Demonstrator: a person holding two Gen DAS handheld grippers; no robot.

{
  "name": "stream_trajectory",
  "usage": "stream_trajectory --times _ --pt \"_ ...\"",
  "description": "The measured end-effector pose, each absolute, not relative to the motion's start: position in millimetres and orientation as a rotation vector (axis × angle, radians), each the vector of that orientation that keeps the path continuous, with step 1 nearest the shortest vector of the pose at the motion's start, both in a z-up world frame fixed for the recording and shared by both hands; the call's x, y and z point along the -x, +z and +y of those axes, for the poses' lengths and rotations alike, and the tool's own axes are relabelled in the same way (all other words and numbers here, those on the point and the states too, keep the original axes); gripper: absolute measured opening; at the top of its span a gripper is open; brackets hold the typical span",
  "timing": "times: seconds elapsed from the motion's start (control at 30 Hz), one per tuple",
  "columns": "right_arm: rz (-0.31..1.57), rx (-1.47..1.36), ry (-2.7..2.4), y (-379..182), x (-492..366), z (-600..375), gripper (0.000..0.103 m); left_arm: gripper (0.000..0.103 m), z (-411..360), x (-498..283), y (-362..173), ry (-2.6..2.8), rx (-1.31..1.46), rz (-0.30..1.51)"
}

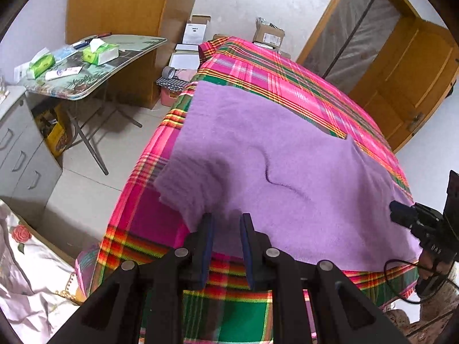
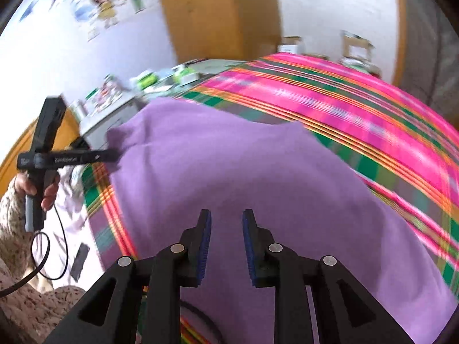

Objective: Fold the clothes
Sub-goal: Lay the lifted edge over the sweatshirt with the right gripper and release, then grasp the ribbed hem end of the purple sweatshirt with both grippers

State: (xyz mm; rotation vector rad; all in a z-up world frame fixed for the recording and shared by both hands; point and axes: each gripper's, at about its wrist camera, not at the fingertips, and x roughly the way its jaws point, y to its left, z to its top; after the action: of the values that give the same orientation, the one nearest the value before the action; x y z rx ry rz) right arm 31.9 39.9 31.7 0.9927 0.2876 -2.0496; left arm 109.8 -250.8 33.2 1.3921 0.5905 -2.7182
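Both the left gripper (image 1: 227, 220) and right gripper (image 2: 226, 218) hovered, fingers spread, over the purple garment (image 1: 258, 149) on the plaid bed (image 1: 287, 68).

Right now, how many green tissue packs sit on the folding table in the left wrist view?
2: one green tissue pack sits mid-table, the other near the folding table's left end. More could hide beyond the frame.

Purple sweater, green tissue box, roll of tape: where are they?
purple sweater (image 1: 258, 149), left wrist view, middle of its body.
green tissue box (image 1: 101, 52), left wrist view, its front side.
roll of tape (image 1: 169, 72), left wrist view, its grey rim.
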Motion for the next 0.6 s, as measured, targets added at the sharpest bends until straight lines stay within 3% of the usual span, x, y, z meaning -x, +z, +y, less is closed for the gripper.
stream_trajectory --times 0.47,0.6 --pt "0.639 -1.017 -1.586 37 -92 -76 0.023 0.022 -286 -133 29 -2.645 -1.339 0.651" --pt "0.610 -0.962 -1.613 45 -95 -104 0.023 0.022 -297 -145 31 -2.634 -1.314 0.703"
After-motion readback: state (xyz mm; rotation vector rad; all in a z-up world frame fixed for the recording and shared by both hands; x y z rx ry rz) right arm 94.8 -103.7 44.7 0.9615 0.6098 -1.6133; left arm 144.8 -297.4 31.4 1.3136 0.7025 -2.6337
